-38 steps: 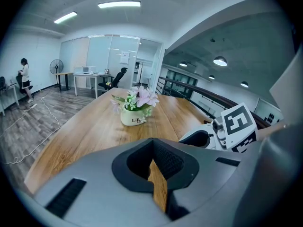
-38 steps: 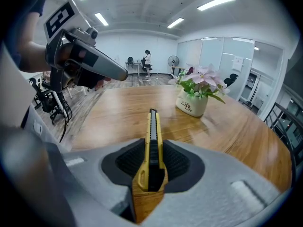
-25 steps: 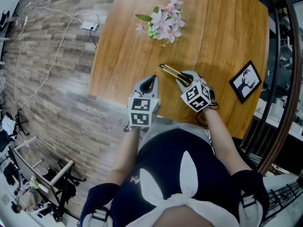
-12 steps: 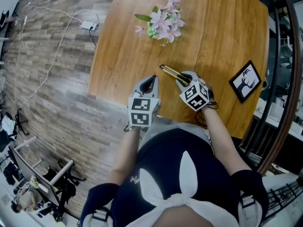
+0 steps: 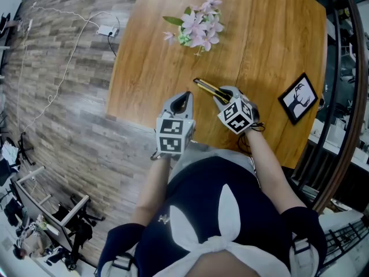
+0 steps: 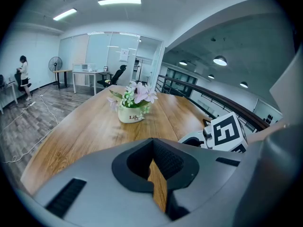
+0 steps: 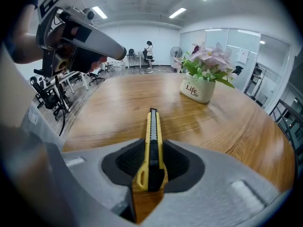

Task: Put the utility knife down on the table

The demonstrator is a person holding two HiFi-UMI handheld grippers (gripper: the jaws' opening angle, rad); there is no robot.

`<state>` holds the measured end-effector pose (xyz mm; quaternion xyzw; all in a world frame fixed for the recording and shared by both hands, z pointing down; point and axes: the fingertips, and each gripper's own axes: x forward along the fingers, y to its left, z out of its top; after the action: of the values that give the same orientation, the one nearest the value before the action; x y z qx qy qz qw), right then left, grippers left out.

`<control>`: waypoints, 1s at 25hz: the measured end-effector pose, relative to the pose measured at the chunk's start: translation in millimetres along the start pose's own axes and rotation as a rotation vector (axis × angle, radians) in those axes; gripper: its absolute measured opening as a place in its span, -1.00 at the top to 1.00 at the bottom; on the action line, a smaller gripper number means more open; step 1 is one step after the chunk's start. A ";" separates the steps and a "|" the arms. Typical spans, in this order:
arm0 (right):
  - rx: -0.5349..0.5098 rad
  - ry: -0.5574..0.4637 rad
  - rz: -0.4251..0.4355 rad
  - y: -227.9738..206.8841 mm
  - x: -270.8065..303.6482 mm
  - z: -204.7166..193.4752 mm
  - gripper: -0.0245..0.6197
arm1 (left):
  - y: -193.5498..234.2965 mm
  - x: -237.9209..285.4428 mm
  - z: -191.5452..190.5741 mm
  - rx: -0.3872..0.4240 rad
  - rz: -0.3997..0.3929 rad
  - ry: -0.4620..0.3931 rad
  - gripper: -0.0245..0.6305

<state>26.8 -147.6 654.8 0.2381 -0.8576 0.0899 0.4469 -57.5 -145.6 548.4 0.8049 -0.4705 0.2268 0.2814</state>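
Note:
The yellow and black utility knife [image 5: 209, 87] points away to the far left, low over the wooden table [image 5: 150, 68]; contact with the wood cannot be told. My right gripper [image 5: 223, 97] is shut on its rear end. In the right gripper view both pads sit against the sides of the knife [image 7: 152, 126], with no wood showing between them. My left gripper [image 5: 182, 98] hangs near the table's front edge, left of the knife. Its jaws [image 6: 152, 157] are shut with nothing in them.
A white pot of pink flowers [image 5: 196, 30] stands at the far side of the table. A black picture frame [image 5: 300, 98] lies at the right. A power strip with a cable [image 5: 108, 32] lies on the plank floor at the left. A railing runs along the right.
The right gripper has crept very slightly to the far left with the knife. The left gripper has kept still.

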 end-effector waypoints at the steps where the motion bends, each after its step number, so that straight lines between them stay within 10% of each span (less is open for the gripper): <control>1: -0.003 0.002 0.000 0.0 0.8 -0.4 0.56 | -0.1 0.3 -0.3 0.000 -0.001 0.001 0.89; 25: -0.015 0.038 0.006 1.2 9.0 -10.6 0.56 | -2.9 1.2 -0.1 0.016 0.000 0.012 0.89</control>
<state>29.4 -145.6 668.4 0.2306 -0.8503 0.0892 0.4646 -54.5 -145.2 548.6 0.8058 -0.4670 0.2351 0.2779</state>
